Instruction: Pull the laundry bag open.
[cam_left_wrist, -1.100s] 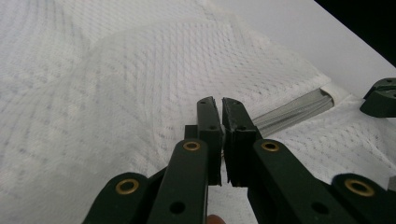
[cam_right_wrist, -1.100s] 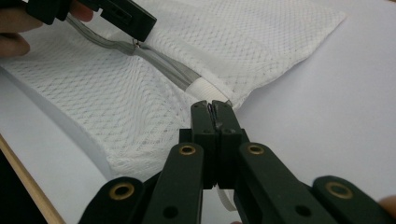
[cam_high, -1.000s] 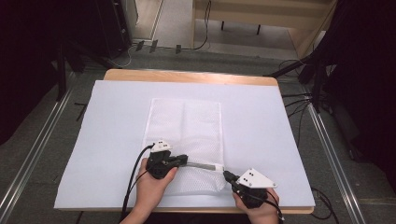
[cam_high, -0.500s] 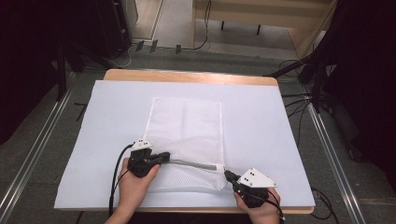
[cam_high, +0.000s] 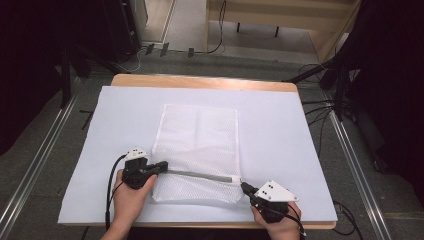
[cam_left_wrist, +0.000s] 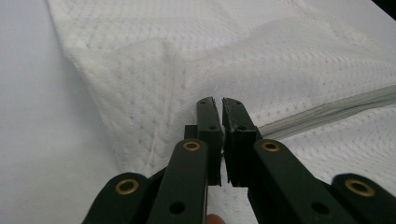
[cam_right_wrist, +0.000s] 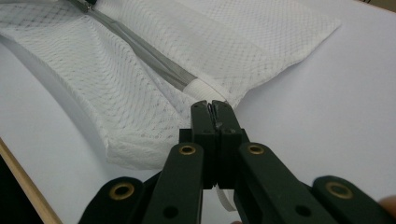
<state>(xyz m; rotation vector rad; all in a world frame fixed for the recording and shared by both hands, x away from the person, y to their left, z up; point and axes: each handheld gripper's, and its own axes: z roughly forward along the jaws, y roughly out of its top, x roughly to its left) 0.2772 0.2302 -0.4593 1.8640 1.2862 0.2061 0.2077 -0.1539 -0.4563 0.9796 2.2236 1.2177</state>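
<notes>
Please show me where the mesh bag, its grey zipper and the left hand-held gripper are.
mesh bag (cam_high: 197, 131): high view, middle of the upper mesh panel.
grey zipper (cam_high: 200, 175): high view, middle of the strip.
left hand-held gripper (cam_high: 161, 164): high view, its jaw tips.

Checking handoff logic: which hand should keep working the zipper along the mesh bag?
Left, probably. The left tool is clamped at the zipper end, seemingly on its pull; the right tool just anchors the mesh bag corner.
</notes>
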